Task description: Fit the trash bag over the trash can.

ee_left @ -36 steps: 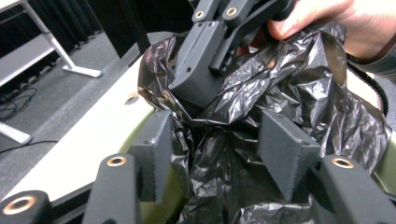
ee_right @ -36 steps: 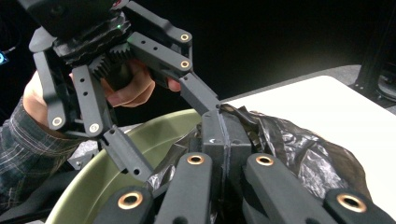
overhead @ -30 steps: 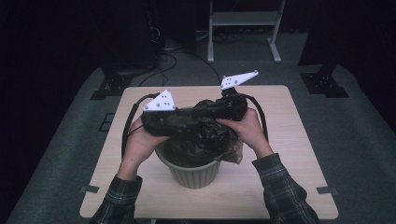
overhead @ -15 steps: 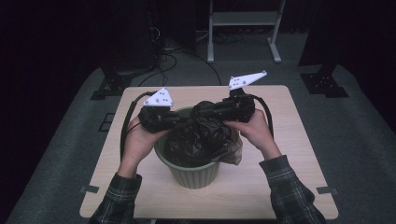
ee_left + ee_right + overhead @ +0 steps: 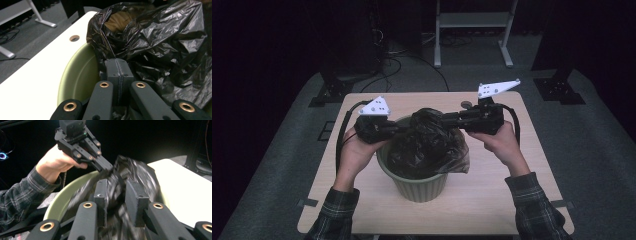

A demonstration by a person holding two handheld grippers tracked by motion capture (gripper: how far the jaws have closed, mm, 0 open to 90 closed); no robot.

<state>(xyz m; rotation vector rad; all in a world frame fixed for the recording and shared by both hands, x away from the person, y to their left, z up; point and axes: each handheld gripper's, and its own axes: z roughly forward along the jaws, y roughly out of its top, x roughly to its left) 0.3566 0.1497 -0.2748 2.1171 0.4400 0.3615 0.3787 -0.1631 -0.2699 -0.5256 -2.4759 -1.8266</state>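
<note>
A green bin (image 5: pixel 417 182) stands in the middle of the wooden table (image 5: pixel 492 195), with a crumpled black bag (image 5: pixel 424 142) bunched up in its mouth. My left gripper (image 5: pixel 404 129) comes in from the left. In the left gripper view it (image 5: pixel 116 61) is shut on a fold of the bag (image 5: pixel 160 40) just above the bin's rim (image 5: pixel 77 72). My right gripper (image 5: pixel 446 120) reaches in from the right. Its jaws (image 5: pixel 116 185) stand apart with blurred bag (image 5: pixel 135 170) between them. The left gripper (image 5: pixel 110 168) pinches the bag just beyond.
A small round hole (image 5: pixel 466 104) sits in the table behind the bin. A white-legged stand (image 5: pixel 472 20) is on the floor at the back. Black stand feet (image 5: pixel 329 92) (image 5: pixel 559 85) flank the table, and cables (image 5: pixel 397 57) lie on the carpet.
Both grippers have drawn apart, the left one leftward and the right one rightward. The bag has spread wider over the bin's mouth.
</note>
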